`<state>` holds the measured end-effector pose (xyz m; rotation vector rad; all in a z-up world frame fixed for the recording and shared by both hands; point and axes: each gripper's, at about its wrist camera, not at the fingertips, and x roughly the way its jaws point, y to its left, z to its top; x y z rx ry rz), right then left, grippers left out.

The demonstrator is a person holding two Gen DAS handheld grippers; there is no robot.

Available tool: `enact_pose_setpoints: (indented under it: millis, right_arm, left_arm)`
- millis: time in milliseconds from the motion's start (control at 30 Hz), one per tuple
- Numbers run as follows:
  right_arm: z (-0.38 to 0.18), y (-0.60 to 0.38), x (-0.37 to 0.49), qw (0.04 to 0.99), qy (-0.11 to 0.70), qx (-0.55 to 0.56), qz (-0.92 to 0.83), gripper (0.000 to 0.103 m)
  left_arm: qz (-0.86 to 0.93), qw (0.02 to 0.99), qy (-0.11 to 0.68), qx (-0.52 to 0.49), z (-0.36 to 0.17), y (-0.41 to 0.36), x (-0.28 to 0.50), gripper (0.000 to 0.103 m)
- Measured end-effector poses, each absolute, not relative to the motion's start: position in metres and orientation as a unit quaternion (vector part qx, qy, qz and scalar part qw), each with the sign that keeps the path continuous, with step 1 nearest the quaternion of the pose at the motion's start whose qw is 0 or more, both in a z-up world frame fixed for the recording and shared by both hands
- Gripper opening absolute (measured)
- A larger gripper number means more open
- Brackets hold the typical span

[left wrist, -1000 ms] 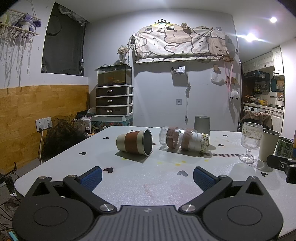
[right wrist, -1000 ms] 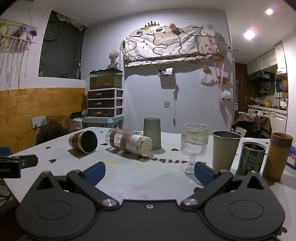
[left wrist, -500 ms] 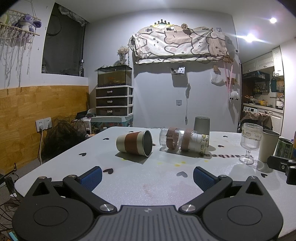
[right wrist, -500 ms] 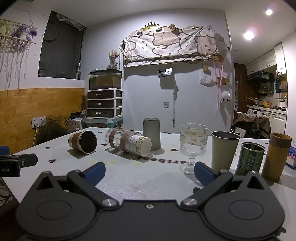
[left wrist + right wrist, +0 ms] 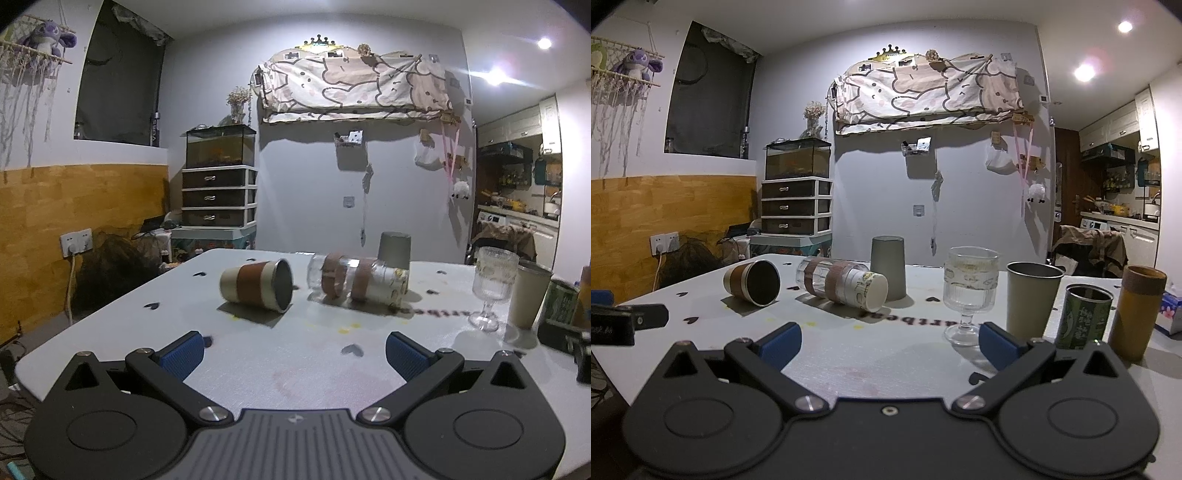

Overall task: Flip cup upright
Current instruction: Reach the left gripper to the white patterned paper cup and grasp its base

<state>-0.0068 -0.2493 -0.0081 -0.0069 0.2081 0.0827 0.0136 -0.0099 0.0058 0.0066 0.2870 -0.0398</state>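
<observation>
Toppled cup [image 5: 257, 285] lies beyond spread left fingers [image 5: 183, 353].

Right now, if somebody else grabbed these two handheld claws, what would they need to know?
Left gripper: open, empty, low over the near table.
Right gripper: open, empty too.
Brown-banded cup lies on its side, mouth toward the right. Beside it lies a clear banded cup, and behind that a grey cup stands upside down.
Done: nothing.
Left: grip a tipped cup and stand it upright.
</observation>
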Motion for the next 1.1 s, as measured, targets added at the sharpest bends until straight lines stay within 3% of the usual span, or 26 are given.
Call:
enact_pose_setpoints:
  millis: [367,667,1100]
  right_arm:
    - [-0.011,-0.259,-0.023,0.997,0.081,-0.003,0.019,0.103]
    - [-0.022,-0.287,-0.031,0.996,0.081,0.024,-0.007,0.103]
    - [-0.05,-0.346,-0.035,0.99,0.11,0.06,-0.068,0.103]
  left_arm:
    - [-0.055,0.986,0.124,-0.097,0.032,-0.041,0.082,0.102]
    - [-0.036,0.95,0.199,-0.238,0.031,-0.088,0.167,0.099]
    - [0.076,0.849,0.307,-0.424,-0.031,-0.132,0.282,0.085]
